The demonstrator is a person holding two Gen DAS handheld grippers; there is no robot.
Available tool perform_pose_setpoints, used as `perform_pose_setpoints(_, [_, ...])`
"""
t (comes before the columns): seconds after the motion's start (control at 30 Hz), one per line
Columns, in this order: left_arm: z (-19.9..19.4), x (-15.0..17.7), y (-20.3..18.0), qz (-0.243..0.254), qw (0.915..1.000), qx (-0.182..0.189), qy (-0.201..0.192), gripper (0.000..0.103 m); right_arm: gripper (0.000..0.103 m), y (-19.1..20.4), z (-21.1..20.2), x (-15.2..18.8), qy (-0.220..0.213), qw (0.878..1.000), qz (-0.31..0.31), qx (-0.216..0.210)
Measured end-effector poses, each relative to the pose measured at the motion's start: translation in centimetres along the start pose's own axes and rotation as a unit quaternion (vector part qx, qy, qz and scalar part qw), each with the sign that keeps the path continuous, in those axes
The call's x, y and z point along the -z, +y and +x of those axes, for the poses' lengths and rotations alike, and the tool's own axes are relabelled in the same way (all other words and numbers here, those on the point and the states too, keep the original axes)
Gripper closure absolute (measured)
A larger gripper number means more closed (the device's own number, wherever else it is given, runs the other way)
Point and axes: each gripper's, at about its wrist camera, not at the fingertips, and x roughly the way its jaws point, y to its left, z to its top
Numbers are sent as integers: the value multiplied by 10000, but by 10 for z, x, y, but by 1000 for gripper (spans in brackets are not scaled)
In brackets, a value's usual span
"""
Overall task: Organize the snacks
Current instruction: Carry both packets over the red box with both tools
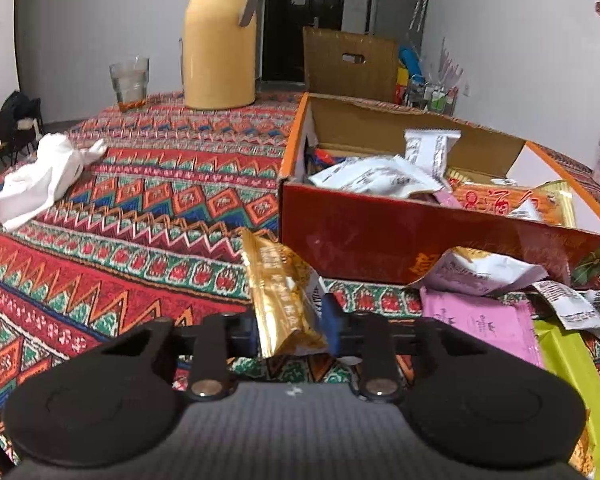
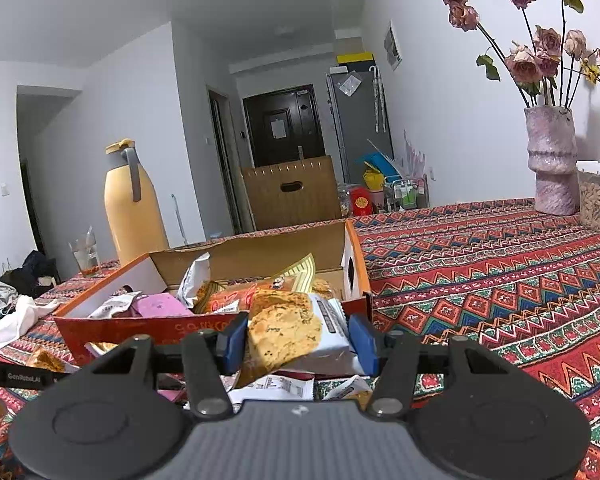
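Left tongs (image 1: 290,334) nearest, closed down on a gold snack packet (image 1: 278,292), pads pressing both sides, packet standing upright just off the patterned surface (image 1: 140,208), in front of the near wall of the snack box (image 1: 380,232). No earlier frame, so just that: gripped, not yet in the box.

Right tongs (image 2: 298,342) about half open but clamped on a cookie packet (image 2: 288,332), wide packet fills the gap, held at the box's near right corner, not yet over the rim as far as I can judge.

Box sits mid-surface, flaps up, already holding white wrappers (image 1: 380,178), an orange packet (image 1: 500,200), a pink one. So partly done.

Left to do: a white-purple packet (image 1: 480,270), pink flat packet (image 1: 484,324), yellow-green packet (image 1: 572,364) and more wrappers lie loose on the surface by the box's near wall. Several items remain plus the two in hand.

Not task items: yellow thermos (image 1: 220,44), glass (image 1: 129,80), white cloth (image 1: 40,178) toward the far left edge; vase of dried roses (image 2: 550,160) at the far right.
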Motion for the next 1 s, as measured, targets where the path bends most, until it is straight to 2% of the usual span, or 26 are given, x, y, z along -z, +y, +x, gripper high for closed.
perform_pose_setpoints(0.43, [-20,0,3,-25,9994,93,-345,87,50,-1,-3,0,-86,9999,59,-107])
perform_pose_setpoints(0.73, [-41,-4,5,-4,9981,232,-574,87,50,1,-4,0,-148,9998,21,-105])
perform_pose_setpoints(1.0, [-64,-25,-1,114,9949,362,-938,87,50,10,-19,-11,-324,9993,-118,-169])
